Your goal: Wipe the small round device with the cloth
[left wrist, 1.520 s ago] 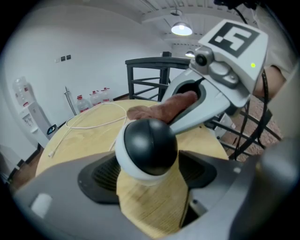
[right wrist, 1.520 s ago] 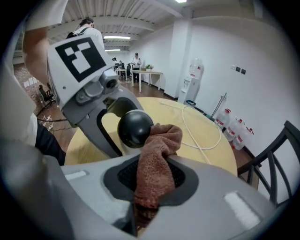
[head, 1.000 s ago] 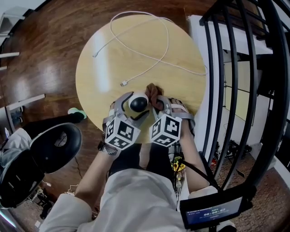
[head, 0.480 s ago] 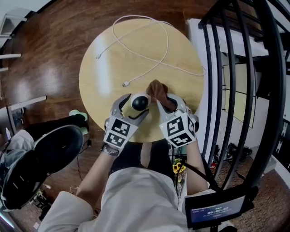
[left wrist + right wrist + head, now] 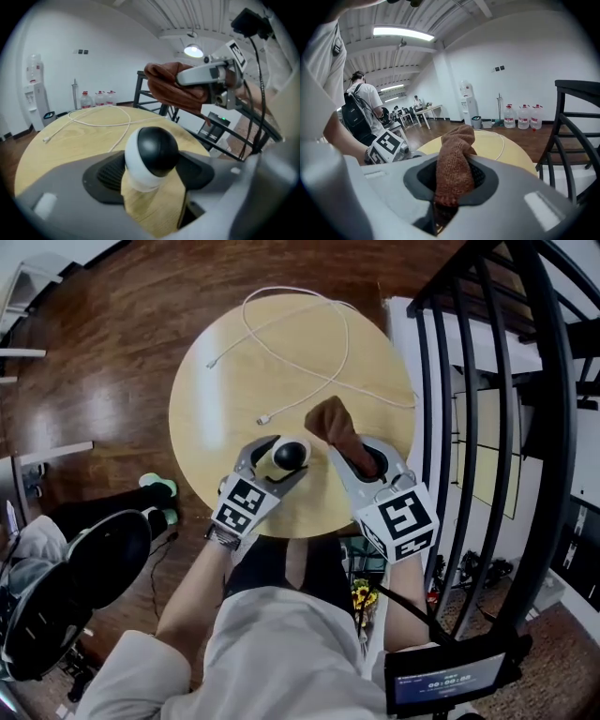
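Note:
The small round device (image 5: 290,455), a white body with a black dome, stands between the jaws of my left gripper (image 5: 279,461) at the near edge of the round wooden table (image 5: 225,399). In the left gripper view both dark pads press on the device (image 5: 152,152); those jaws have just been closing on it. My right gripper (image 5: 360,455) is shut on a brown knitted cloth (image 5: 330,425) and hangs raised to the right of the device, apart from it. In the right gripper view the cloth (image 5: 454,168) sticks up out of the jaws.
A white cable (image 5: 309,348) loops across the far half of the table. A black metal railing (image 5: 487,427) runs along the right side. A black chair (image 5: 94,563) stands at lower left on the wood floor. People (image 5: 365,108) and water bottles (image 5: 522,116) are far off.
My right gripper has lifted with the cloth and drawn away to the right of the device, rolling as it went. The left gripper stays in place round the device.

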Demonstrator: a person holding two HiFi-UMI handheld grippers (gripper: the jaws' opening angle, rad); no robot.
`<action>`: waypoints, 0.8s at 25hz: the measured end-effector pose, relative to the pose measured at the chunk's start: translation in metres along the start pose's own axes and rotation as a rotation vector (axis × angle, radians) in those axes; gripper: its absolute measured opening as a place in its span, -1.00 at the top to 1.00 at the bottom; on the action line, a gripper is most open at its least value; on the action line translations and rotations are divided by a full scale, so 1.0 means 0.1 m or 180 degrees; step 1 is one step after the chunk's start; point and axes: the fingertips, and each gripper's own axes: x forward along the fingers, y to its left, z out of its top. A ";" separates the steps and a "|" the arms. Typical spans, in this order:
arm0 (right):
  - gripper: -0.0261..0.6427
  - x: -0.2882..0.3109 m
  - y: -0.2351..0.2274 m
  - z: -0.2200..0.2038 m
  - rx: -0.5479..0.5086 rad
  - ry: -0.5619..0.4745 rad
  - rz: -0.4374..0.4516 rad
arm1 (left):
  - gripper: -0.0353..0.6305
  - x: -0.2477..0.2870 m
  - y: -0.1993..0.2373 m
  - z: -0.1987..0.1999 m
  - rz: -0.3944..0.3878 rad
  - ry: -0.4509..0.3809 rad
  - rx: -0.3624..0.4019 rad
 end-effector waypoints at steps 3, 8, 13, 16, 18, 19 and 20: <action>0.72 -0.08 0.03 -0.09 0.0109 -0.0023 0.0037 | -0.07 -0.03 -0.06 -0.01 -0.0379 0.0008 0.0445; 0.72 -0.08 0.07 -0.29 0.0064 0.0138 0.0043 | -0.06 -0.05 -0.22 -0.09 -0.1041 0.0068 0.1144; 0.72 -0.09 0.29 -0.38 -0.0160 0.0281 0.0338 | -0.05 -0.05 -0.40 -0.09 -0.1799 0.0102 0.1508; 0.72 -0.10 0.47 -0.51 -0.0368 0.0418 0.0470 | -0.06 -0.05 -0.40 0.00 -0.1939 0.0109 0.1574; 0.72 -0.08 0.57 -0.63 -0.0518 0.0547 0.0487 | -0.13 -0.04 -0.40 -0.07 -0.1909 0.0191 0.1536; 0.72 -0.06 0.60 -0.68 -0.0605 0.0619 0.0482 | -0.17 -0.02 -0.40 -0.14 -0.1865 0.0240 0.1497; 0.72 -0.03 0.63 -0.73 -0.0695 0.0690 0.0471 | -0.17 0.00 -0.40 -0.21 -0.1802 0.0272 0.1446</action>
